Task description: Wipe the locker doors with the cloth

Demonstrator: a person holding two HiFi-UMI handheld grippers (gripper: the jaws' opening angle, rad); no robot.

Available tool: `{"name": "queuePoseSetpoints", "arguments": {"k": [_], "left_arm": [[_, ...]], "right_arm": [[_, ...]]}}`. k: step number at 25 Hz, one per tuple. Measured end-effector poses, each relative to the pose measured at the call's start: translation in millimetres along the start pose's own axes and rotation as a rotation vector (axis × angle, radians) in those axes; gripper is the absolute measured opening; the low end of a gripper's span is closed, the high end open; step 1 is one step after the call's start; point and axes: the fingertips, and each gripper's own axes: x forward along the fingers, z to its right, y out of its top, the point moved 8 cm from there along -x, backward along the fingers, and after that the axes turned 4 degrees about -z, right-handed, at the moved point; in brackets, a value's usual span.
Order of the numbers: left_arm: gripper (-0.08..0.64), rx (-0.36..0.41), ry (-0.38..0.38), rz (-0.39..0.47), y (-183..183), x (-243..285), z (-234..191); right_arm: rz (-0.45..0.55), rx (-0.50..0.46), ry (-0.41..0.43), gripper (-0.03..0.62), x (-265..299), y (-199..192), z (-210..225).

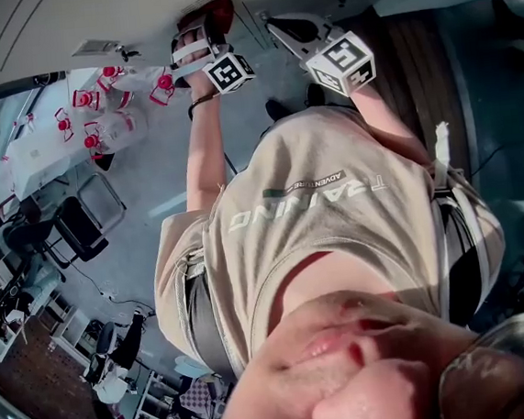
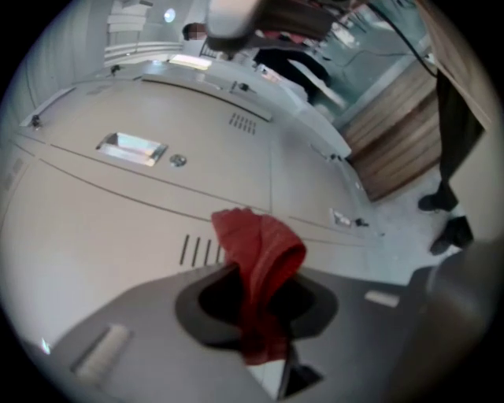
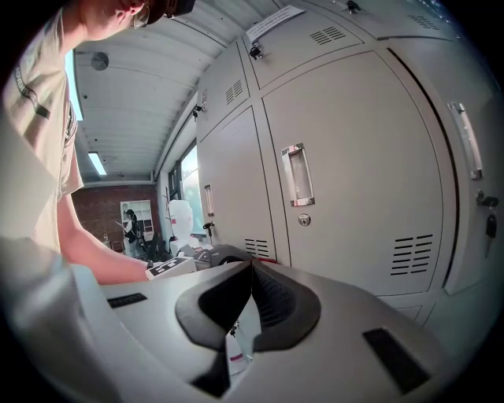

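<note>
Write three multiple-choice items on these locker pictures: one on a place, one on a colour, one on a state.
1. Where is the cloth?
A. hung on a locker handle
B. clamped in the left tongs
C. lying on the floor

2. What colour is the cloth?
A. blue
B. white
C. red

3. How do the right tongs stand?
A. wide open
B. shut on a bottle
C. shut, with nothing between them

Key:
1 B: the left gripper view shows the cloth pinched there, in front of a locker door.
2 C: it is plainly red in that view and in the head view.
3 C: the right gripper view shows the tips meeting with nothing gripped.
</note>
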Motion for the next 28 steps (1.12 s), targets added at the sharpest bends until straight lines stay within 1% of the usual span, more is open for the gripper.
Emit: {"name": "queuePoseSetpoints", "arguments": {"k": [2, 5, 8, 11, 13, 15, 18, 21, 24, 28], "left_arm": [[0.081, 0.016, -0.065, -0.033, -3, 4, 9], [0.081, 0.000, -0.137, -0.050, -9, 3, 13], [0.081, -0.035, -0.156, -0.053, -13, -7, 9], [0.081, -0.081, -0.156, -0.076, -15, -30, -17], [0.081, -0.109, -0.121, -0.087, -14, -50, -45], [0.081, -0.113, -0.062, -0.097, -13, -72, -76], [0.081, -0.093, 0.027, -0.106, -14, -105, -121], [0.081, -0.081, 0.084, -0.082, -17, -132, -165], [0.081, -0.048, 0.147, -0.086, -20, -146, -202], [0.081, -0.031, 0.241, -0.100, -22, -156, -242]], "right_arm": [[-0.004, 0.004, 0.000, 0.015, -2, -2, -1], [-0.008, 0.005, 0.008, 0.015, -2, -1, -4], [-0.005, -0.001, 0.023, 0.015, -4, 0, -6], [0.009, -0.023, 0.031, 0.015, 0, 2, -6], [0.005, -0.044, 0.037, 0.015, 4, 2, -5], [-0.007, -0.056, 0.048, 0.015, 8, 2, -5], [-0.017, -0.061, 0.079, 0.015, 12, 9, -12], [-0.017, -0.086, 0.122, 0.015, 19, 21, -21], [-0.025, -0.109, 0.157, 0.015, 28, 33, -29], [-0.034, -0.137, 0.198, 0.015, 35, 37, -37]]}}
